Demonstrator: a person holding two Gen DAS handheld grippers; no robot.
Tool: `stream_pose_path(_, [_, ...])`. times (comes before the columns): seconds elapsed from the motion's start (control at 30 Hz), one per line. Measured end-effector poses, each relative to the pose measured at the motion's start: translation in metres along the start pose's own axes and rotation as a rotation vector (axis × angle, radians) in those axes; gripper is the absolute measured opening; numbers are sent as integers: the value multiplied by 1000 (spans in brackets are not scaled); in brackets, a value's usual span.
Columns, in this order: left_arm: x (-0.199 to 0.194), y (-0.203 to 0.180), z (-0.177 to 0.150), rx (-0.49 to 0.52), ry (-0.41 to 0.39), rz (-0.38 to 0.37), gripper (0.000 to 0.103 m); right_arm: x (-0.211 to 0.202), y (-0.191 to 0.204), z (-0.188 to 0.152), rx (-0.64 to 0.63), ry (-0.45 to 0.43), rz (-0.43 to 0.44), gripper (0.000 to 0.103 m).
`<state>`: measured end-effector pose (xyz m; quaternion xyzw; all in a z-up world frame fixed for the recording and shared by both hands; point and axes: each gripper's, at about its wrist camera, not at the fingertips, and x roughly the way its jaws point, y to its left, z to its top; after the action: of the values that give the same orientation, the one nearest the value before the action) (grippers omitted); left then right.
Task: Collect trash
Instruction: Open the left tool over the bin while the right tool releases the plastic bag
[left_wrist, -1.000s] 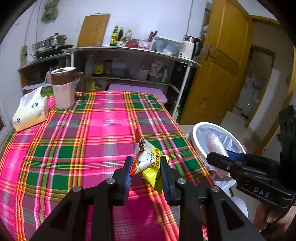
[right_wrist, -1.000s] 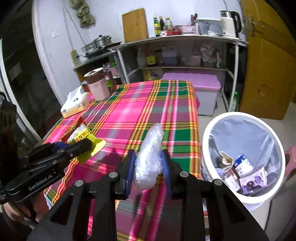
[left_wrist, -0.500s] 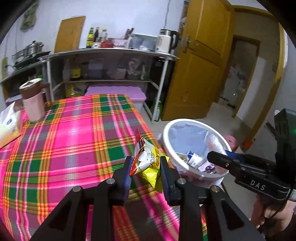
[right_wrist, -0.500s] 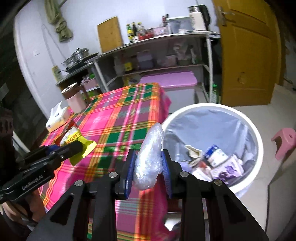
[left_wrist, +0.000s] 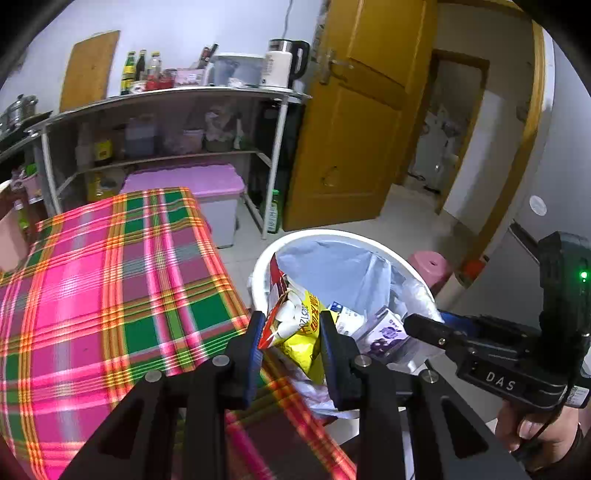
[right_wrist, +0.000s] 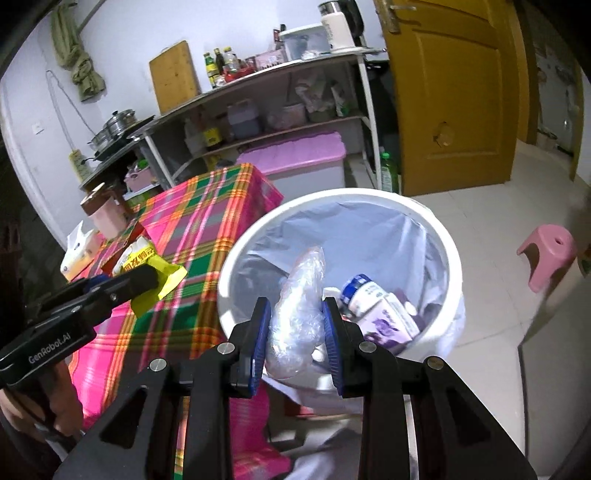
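The left gripper (left_wrist: 291, 332) has its fingers clamped on a yellow snack packet (left_wrist: 299, 328); the right gripper (right_wrist: 297, 332) has its fingers clamped on a crumpled clear plastic bag (right_wrist: 299, 314). Largest, the plaid table (left_wrist: 110, 295); beside it the white lined trash bin (right_wrist: 448, 258), under the plastic bag, the packet at its rim

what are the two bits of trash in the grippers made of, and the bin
Snack packet: glossy printed plastic film, creased, probably foil-lined.
Clear wad: thin crinkled transparent plastic, likely a bag or wrap.
Bin: smooth white rigid plastic, by its look, lined with a pale, thin plastic bag.
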<state>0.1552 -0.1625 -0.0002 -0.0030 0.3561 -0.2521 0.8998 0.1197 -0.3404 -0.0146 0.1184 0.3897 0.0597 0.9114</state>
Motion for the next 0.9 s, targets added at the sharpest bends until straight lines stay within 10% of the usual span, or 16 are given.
stream_pose_path(0.9, [49, -17, 9, 32, 73, -58, 33, 24, -31, 3, 10, 68, -40, 45])
